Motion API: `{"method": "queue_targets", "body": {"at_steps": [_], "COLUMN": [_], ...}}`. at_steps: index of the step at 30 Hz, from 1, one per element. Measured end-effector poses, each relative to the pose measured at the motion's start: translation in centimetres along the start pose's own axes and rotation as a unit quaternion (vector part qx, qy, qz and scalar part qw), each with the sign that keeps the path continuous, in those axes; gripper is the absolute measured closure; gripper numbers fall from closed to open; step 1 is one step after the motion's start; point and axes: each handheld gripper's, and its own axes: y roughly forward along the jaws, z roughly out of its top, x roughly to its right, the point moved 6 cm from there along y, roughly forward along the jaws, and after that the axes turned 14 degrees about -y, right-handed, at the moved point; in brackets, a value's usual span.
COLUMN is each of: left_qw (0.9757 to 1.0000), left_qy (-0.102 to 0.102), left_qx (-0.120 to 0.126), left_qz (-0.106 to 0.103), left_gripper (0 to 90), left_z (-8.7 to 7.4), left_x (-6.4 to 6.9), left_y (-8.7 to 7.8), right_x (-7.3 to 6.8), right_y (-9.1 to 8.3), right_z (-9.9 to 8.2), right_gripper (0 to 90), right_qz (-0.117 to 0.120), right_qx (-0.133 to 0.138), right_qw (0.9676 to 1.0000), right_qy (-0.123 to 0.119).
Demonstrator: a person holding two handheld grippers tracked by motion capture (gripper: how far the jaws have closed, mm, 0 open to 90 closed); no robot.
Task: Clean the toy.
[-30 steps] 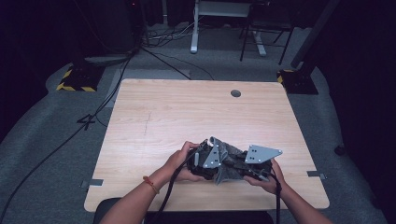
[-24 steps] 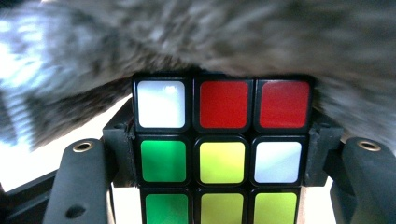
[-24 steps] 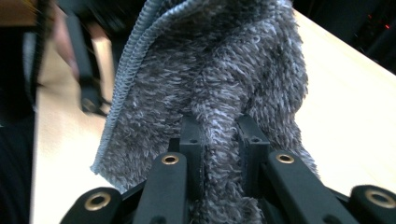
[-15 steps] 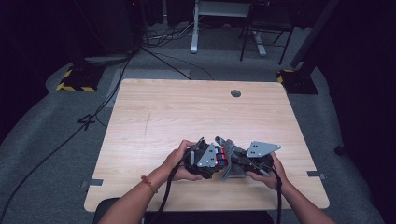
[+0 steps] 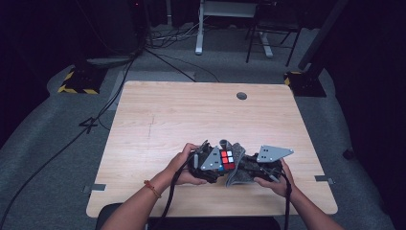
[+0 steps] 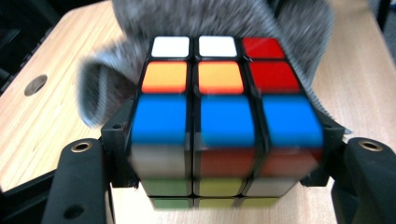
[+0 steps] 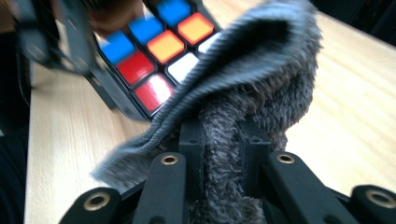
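The wooden tabletop (image 5: 167, 124) fills the middle of the high view, which alone takes in the whole scene: a round grommet hole (image 5: 242, 96) near its far edge, and both of the person's forearms coming in from the near edge to meet close to that edge, a little right of centre. There the left gripper (image 5: 210, 165) and the right gripper (image 5: 249, 167) sit almost against each other, with a colour cube (image 5: 227, 159) and a grey fuzzy cloth (image 5: 234, 165) between them. The left gripper view shows what the high view cannot: the cube (image 6: 219, 121) sits squarely between that gripper's two black jaws, which pinch it on opposite sides, a blue row facing the camera, orange, white and red tiles above, and the cloth (image 6: 210, 23) draped over the cube's far side. The right gripper view shows its own jaws pressed together on a bunched fold of the cloth (image 7: 243, 102), whose loose flap lies against the cube (image 7: 159, 51) just beyond the jaw tips.
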Motion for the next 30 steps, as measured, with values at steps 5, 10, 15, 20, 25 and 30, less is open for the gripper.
{"method": "queue_targets", "body": {"at_steps": [5, 10, 15, 20, 25, 30], "left_qw": [0.9999, 1.0000, 0.9996, 0.9993, 0.9997, 0.9993], "left_qy": [0.003, -0.001, -0.014, -0.021, -0.018, -0.022], "left_qx": [-0.010, 0.003, 0.024, 0.027, 0.006, 0.021], "left_qz": [0.008, -0.002, -0.009, -0.016, -0.014, -0.024], "left_gripper": [32.9, 33.2, 33.2, 33.2, 33.3, 33.3], "left_z": [0.0, 0.2, 0.6, 0.6, -0.1, 0.4], "left_x": [0.2, 0.3, 0.2, 0.0, 0.1, 0.7], "left_y": [0.3, -0.1, -0.6, -0.8, -0.1, -0.2], "right_x": [-0.6, -0.3, -0.1, -0.1, -0.5, -0.3], "right_y": [-0.2, 0.5, 1.8, 1.9, 0.3, 0.2], "right_z": [0.8, 0.0, -1.8, -2.0, -0.2, -0.1], "right_gripper": [75.2, 75.1, 75.1, 75.0, 75.0, 74.9], "right_qz": [-0.018, -0.018, -0.002, 0.004, 0.003, -0.013], "right_qx": [-0.008, -0.026, -0.051, -0.050, -0.009, -0.020], "right_qw": [0.9993, 0.9991, 0.9987, 0.9987, 0.9999, 0.9996], "right_qy": [-0.030, -0.027, -0.006, 0.000, -0.011, -0.016]}}
